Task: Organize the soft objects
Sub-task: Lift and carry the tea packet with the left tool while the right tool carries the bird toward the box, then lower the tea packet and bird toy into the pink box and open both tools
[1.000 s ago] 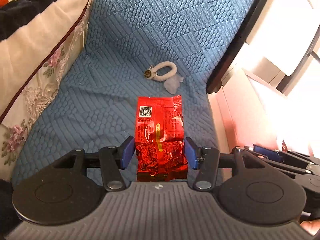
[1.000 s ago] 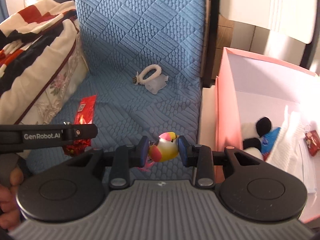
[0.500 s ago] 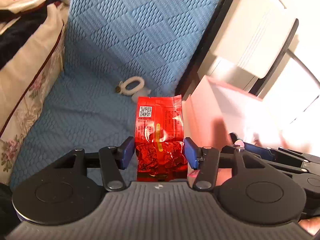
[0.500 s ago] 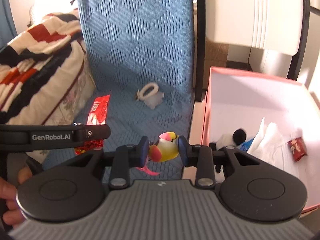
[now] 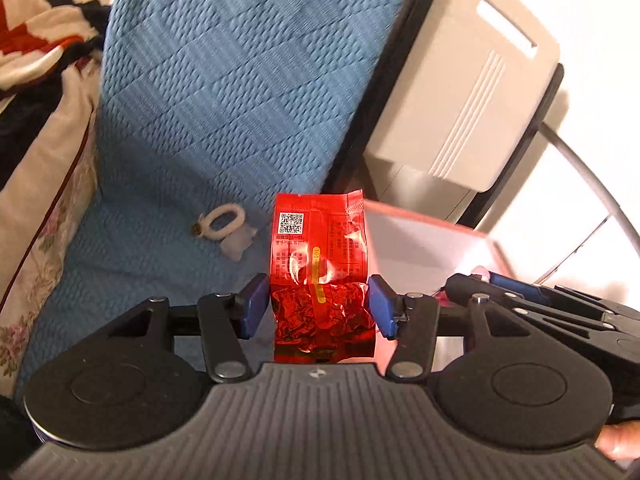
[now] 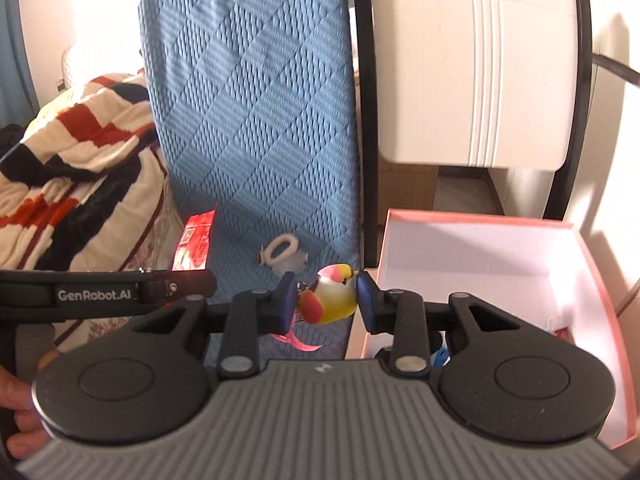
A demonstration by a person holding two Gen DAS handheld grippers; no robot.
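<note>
My left gripper is shut on a red foil packet with a QR code and holds it upright in the air above the blue quilted bed. My right gripper is shut on a small yellow and pink plush bird, held up near the left wall of the pink open box. The red packet also shows in the right wrist view, above the left gripper's body. A white scrunchie lies on the bed; it also shows in the right wrist view.
A striped blanket is heaped on the left of the bed. A white appliance stands behind the box. The box holds some items at its near end, mostly hidden by my right gripper. The right gripper's body shows at right in the left wrist view.
Both grippers have risen and swung right with their loads. The box has come further into view in both views, and the scrunchie looks smaller and farther off.
</note>
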